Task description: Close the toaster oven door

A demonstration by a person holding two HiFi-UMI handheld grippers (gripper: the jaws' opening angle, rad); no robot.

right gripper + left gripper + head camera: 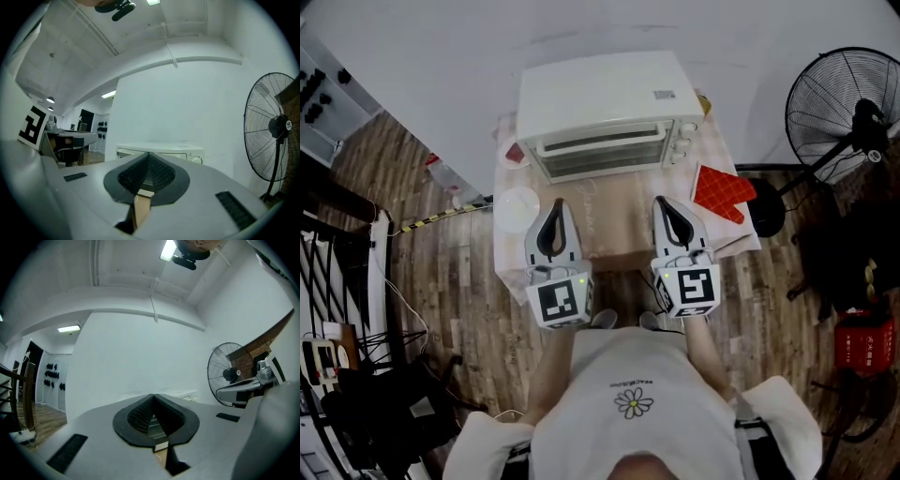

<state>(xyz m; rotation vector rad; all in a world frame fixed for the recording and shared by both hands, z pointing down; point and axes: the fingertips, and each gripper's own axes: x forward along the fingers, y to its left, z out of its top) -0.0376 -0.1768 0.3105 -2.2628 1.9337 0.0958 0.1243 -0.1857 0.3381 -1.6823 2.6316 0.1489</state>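
Note:
A white toaster oven (605, 103) stands at the back of the small table (619, 234), and its glass door (600, 150) looks upright against the front. My left gripper (556, 202) and right gripper (660, 201) hover side by side over the table's near half, a short way in front of the oven and apart from it. Both are shut with nothing between the pads. In the right gripper view the oven (190, 153) shows just past the shut right gripper (149, 154). The left gripper (153, 397) points up toward the white wall.
A red oven mitt (722, 192) lies at the table's right, a white plate (517, 208) at its left, and a small red item (514, 155) beside the oven. A standing fan (844, 112) is at the right, with a red box (862, 345) on the floor.

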